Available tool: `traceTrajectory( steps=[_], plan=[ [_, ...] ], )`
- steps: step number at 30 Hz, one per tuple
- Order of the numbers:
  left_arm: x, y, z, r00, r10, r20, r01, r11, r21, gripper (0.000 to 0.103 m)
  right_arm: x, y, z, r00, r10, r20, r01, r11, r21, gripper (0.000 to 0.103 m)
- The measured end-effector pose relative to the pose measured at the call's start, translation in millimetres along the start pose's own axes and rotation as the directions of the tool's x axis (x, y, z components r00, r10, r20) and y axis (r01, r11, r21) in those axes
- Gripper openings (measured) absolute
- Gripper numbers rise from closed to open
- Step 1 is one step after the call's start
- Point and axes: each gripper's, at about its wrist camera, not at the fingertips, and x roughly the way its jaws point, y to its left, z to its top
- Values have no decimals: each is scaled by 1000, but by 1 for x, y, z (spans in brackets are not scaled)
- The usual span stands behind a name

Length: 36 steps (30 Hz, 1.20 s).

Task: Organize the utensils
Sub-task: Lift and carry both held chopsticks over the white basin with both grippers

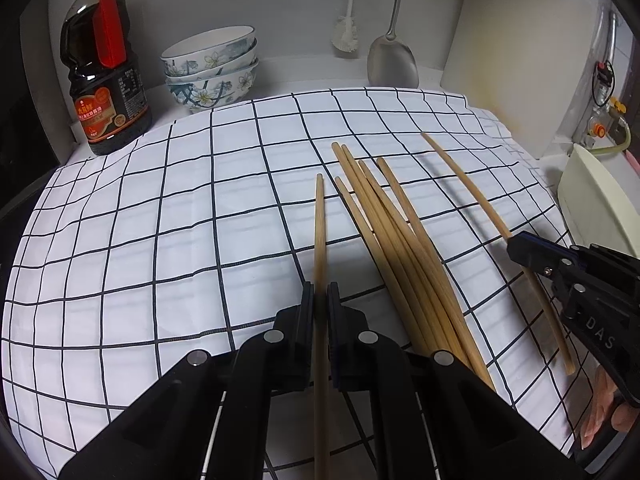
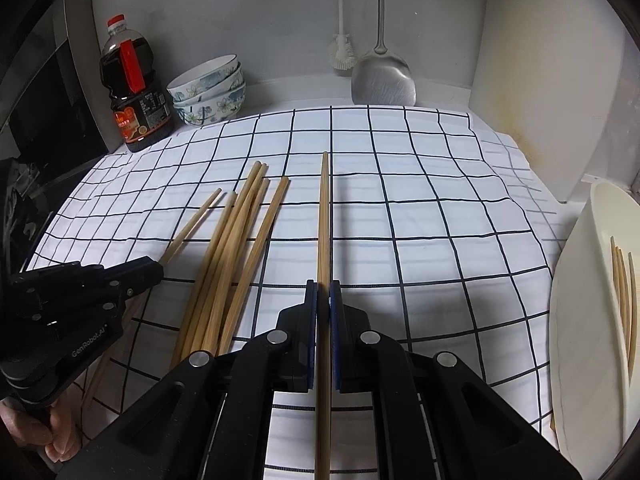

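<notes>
Two grippers each pinch one chopstick over a checked cloth (image 1: 160,240). From the left wrist view, a dark bottle (image 1: 106,80) stands at ten o'clock, with stacked bowls (image 1: 212,68) just to its right. A brush (image 1: 346,32) and a metal spatula (image 1: 392,60) hang against the back wall at twelve o'clock.

At six o'clock the left gripper (image 1: 320,300) is clenched on a chopstick (image 1: 319,220), which runs up between its jaws toward twelve. Just right of it a pile (image 1: 384,232) of five loose chopsticks lies on the cloth, fanning toward twelve. At three o'clock the right gripper (image 1: 520,248) grasps another stick (image 1: 460,172), tip aimed at about eleven. A cream tray (image 1: 592,200) sits at the cloth's right edge.

From the right wrist view, the left gripper (image 2: 154,270) shows at nine o'clock with its stick (image 2: 196,216) pointing toward one. The pile (image 2: 236,248) lies between the two grippers. The right gripper (image 2: 323,300) is clamped on its stick (image 2: 324,208), which points to twelve. At three o'clock the tray (image 2: 580,320) holds a few chopsticks (image 2: 622,292) already.
</notes>
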Motion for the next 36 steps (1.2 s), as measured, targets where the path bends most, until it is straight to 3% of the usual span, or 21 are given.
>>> traceTrajectory(
  steps=[18,36],
  plan=[
    [-46,2,9,998,9,58,-9,1000,-16,7,-75,-7,2,991,29,129,-33,999,23,6],
    [-84,-101,40,984,-125,125,113,989,98,7,-141,-106,-12,972,-72,225,24,978,209,6]
  ],
)
